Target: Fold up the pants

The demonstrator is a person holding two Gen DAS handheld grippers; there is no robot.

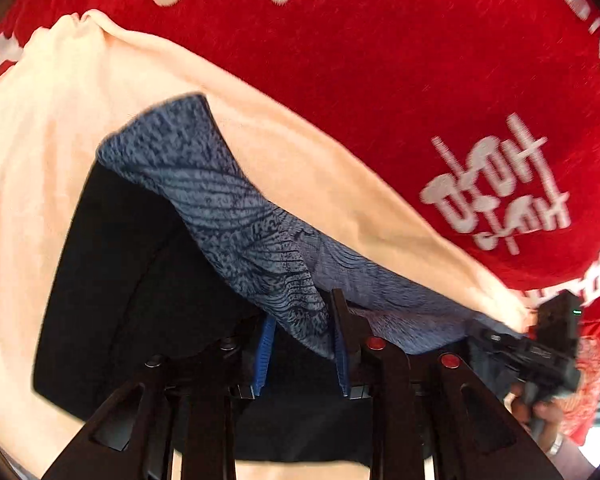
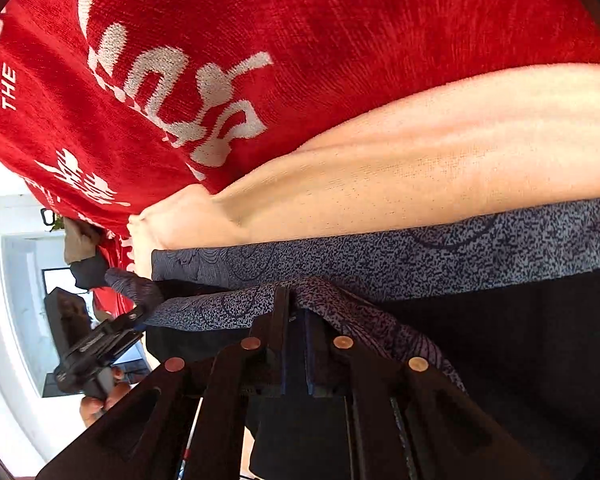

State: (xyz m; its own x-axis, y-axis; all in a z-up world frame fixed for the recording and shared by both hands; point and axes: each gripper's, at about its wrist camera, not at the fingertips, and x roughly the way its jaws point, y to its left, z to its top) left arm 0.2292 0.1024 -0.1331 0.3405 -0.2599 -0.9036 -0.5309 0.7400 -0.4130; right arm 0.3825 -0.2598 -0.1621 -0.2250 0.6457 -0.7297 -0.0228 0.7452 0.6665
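Both of my grippers pinch the blue-grey patterned band of the black fabric pants [image 1: 236, 216]: my left gripper [image 1: 300, 354] clamps one fold, my right gripper [image 2: 298, 350] another. The pants hang over a peach cloth [image 1: 40, 168] on a red towel with white lettering [image 1: 380, 60]. Motion blur softens the edges, and the black cloth hides the surface beneath.
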